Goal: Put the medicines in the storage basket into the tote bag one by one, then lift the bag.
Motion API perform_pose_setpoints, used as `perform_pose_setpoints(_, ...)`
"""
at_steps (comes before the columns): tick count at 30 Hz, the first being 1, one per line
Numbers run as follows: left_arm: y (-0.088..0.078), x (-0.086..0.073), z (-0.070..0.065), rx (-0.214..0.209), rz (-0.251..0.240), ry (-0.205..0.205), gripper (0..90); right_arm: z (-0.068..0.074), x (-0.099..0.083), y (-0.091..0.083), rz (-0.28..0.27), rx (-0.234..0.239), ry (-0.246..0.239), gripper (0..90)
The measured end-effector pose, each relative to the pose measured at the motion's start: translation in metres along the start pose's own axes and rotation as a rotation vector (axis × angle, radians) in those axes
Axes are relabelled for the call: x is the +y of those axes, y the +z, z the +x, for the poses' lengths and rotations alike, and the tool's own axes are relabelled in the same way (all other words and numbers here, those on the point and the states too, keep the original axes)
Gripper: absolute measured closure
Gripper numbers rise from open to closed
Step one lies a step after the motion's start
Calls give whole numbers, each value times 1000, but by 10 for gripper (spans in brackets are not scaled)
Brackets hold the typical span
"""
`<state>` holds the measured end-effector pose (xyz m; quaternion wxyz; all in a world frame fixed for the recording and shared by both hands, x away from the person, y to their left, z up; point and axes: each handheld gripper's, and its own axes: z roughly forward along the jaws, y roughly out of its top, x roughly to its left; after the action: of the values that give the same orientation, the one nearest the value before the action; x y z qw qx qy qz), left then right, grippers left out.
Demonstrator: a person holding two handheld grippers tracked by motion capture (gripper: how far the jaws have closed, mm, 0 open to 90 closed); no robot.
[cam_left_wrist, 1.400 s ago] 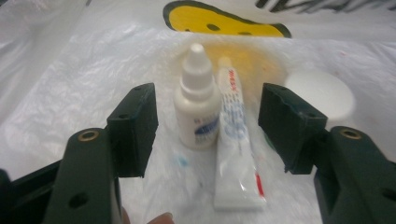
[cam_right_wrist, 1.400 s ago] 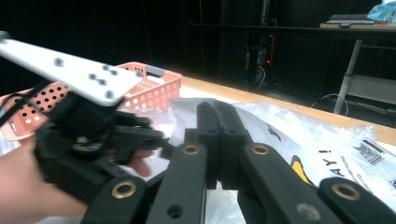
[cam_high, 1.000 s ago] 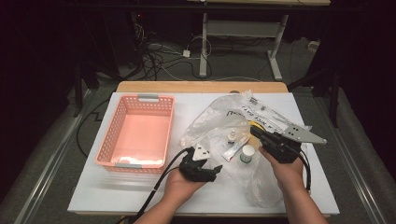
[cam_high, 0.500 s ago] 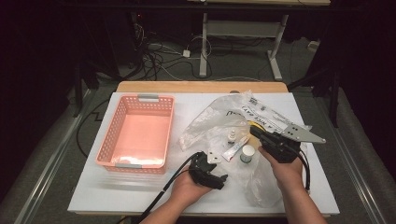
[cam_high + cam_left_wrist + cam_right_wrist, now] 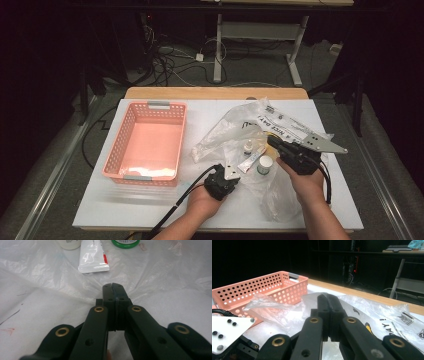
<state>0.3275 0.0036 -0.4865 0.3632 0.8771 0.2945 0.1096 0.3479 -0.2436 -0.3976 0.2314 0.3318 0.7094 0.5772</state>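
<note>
The left gripper [image 5: 113,287] has just been closing and is pinching the plastic bag [image 5: 155,277]; the right gripper [image 5: 328,298] is clamping the same bag too.

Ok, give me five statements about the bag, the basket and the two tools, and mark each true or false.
1. The left tool is shut, pinching the plastic bag. True.
2. The pink basket holds the tube and the bottles. False: the tube, the small bottle and the green-lidded jar lie on the bag, beside the basket.
3. The right tool stands wide open. False: its jaws are closed together on the bag.
4. The basket stands to the left of the bag in the high view. True.
5. The tube stands upright. False: it lies flat.
</note>
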Motion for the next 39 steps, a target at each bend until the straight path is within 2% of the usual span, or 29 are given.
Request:
perform_pose_setpoints(5,-2,-2,7,-59,-14,-38,888,2,1,-1,-6,8,-6,900)
perform_pose_setpoints(9,-9,-7,13,-82,-99,-92,888,3,2,-1,-6,15,-8,900)
perform_pose_setpoints(16,-20,-14,16,-92,-222,-115,888,3,4,0,-17,18,-3,900)
perform_pose_setpoints(18,-24,-14,16,-74,-251,-95,887,2,5,0,-24,18,-6,900)
perform_pose_setpoints(20,-31,-10,20,-78,-285,-104,888,1,5,0,-28,16,-6,900)
perform_pose_setpoints(24,-54,-1,26,-34,-366,-118,888,1,2,-1,-24,13,3,900)
perform_pose_setpoints(28,-78,10,31,11,-437,-94,888,6,0,2,-14,17,-5,900)
perform_pose_setpoints(30,-89,16,36,27,-477,-104,888,8,2,4,-21,23,-9,900)
perform_pose_setpoints(32,-97,23,40,32,-501,-116,888,11,5,5,-29,26,-4,900)
perform_pose_setpoints(35,-106,36,46,64,-519,-96,888,15,13,8,-43,23,-15,900)
perform_pose_setpoints(39,-115,56,50,83,-546,-72,888,15,26,12,-75,6,-26,900)
